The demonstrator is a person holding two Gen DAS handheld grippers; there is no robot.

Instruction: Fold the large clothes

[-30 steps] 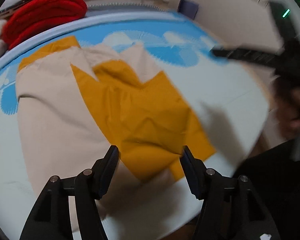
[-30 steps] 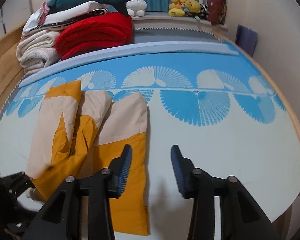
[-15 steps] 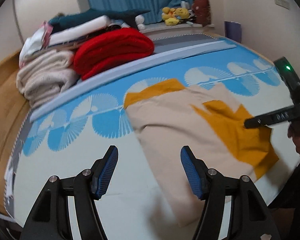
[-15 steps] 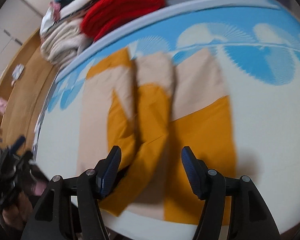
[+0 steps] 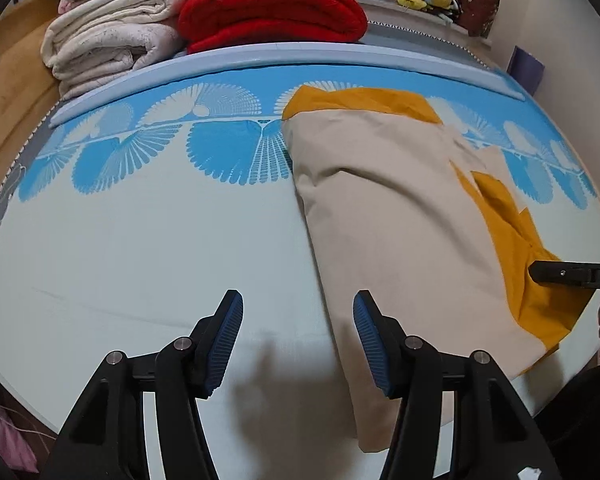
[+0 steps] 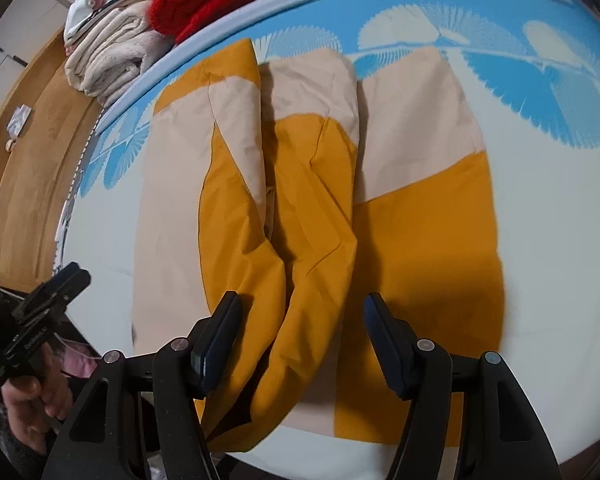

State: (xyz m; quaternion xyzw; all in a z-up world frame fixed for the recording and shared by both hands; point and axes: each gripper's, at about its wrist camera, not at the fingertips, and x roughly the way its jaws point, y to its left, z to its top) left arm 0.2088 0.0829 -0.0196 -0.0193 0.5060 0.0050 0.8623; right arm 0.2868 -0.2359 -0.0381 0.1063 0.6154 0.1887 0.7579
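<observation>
On the bed sheet [image 5: 140,248] lies your garment [image 6: 312,208], beige and mustard, partly folded in long strips, its near end by the mattress edge. It looks light, thin and soft, so I think it will sag and slide on itself; take it at a corner or hem, through all layers. Your right gripper [image 6: 302,344] hovers over the mustard end, jaws apart, pads not pressing the cloth. Your left gripper [image 5: 298,340] is closing over the bare sheet just beside the beige edge, with nothing between its jaws.
</observation>
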